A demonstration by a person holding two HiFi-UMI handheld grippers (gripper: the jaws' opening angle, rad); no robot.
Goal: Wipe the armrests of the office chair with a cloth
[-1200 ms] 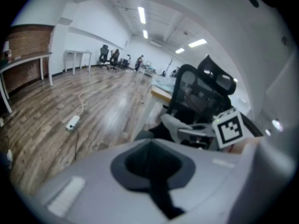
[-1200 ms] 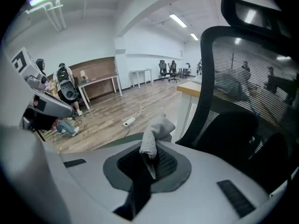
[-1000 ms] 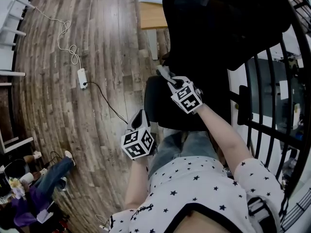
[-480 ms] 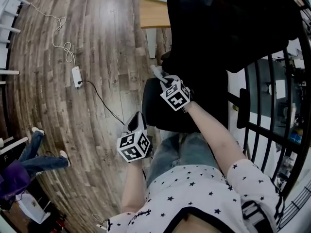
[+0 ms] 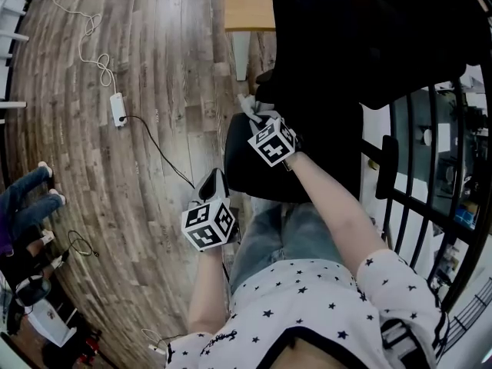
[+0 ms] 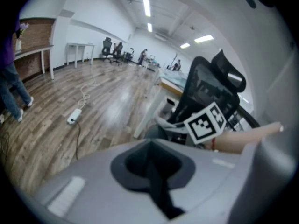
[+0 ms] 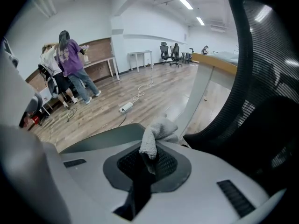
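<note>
Closest to the camera is the person's star-print shirt. Just past it, the left gripper hangs low over the wood floor, out beside the seat. Its jaws are pressed together with nothing in them; all its own view shows is a dark seam.

The right gripper reaches further out, to the left edge of the office chair as the head view shows it. Its jaws are clamped on the cloth – a pale grey, fuzzy rag bunched up and sticking out past the tips. Right under and beyond the cloth is a dark flat pad, which looks like the armrest, though I can't tell if the cloth is actually touching it. The black mesh backrest fills the right side of that view.

Further off, a white power strip lies on the floor with its cord trailing away, and the corner of a wooden desk sits beyond the chair. Way at the back, a couple of people stand by a counter.
</note>
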